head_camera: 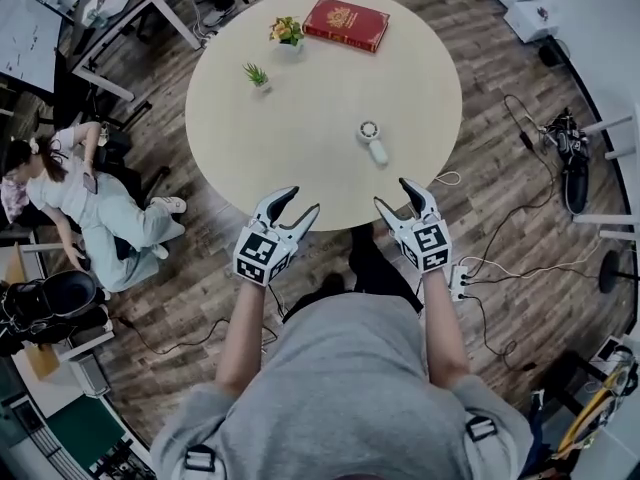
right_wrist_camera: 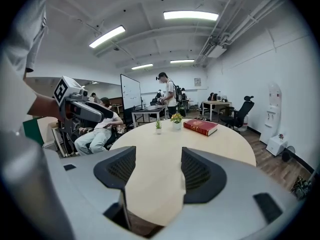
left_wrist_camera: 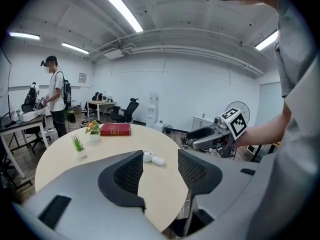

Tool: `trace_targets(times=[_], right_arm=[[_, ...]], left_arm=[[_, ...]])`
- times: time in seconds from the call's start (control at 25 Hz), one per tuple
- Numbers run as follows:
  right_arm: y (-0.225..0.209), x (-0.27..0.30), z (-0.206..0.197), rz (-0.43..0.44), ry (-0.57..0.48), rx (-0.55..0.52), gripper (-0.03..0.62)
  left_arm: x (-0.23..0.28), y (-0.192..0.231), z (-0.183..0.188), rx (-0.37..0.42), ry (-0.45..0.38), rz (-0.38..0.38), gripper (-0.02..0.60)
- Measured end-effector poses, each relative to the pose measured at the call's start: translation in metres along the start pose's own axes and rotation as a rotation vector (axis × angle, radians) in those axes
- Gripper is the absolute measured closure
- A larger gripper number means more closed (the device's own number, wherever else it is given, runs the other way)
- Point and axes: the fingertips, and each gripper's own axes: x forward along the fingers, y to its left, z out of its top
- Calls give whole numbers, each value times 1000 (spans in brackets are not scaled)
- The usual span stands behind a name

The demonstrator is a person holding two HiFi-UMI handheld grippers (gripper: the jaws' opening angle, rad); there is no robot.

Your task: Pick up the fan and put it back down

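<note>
The left gripper point(head_camera: 303, 200) and right gripper point(head_camera: 394, 193) hang at the near edge of the table point(head_camera: 320, 98), both with jaws wide apart and empty. The fan point(head_camera: 372, 141) lies near that edge.

Bare tabletop point(head_camera: 310, 168) between near edge and fan point(head_camera: 372, 140); potted plant point(head_camera: 257, 74), flowers point(head_camera: 287, 32), book point(head_camera: 346, 24) far across
</note>
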Motion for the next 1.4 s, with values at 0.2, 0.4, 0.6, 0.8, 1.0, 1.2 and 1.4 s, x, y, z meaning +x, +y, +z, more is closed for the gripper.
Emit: trace_targets(times=[0.2, 0.4, 0.6, 0.8, 1.0, 1.2, 1.4], right_arm=[[-32, 32, 13, 37, 21, -36, 293], [-59, 55, 19, 72, 36, -46, 293], [-80, 81, 10, 126, 69, -55, 295], [-92, 103, -12, 183, 113, -38, 293], [-99, 130, -25, 212, 132, -37, 289], [-104, 148, -38, 197, 149, -4, 286], [-114, 168, -51, 160, 169, 25, 279]], left_arm=[[30, 21, 10, -22, 12, 26, 351], [56, 34, 21, -45, 14, 51, 351], [87, 45, 25, -70, 19, 78, 351], [115, 46, 19, -70, 52, 86, 351], [130, 54, 15, -97, 65, 112, 351], [132, 62, 5, -124, 83, 126, 351], [135, 73, -2, -130, 96, 123, 351]])
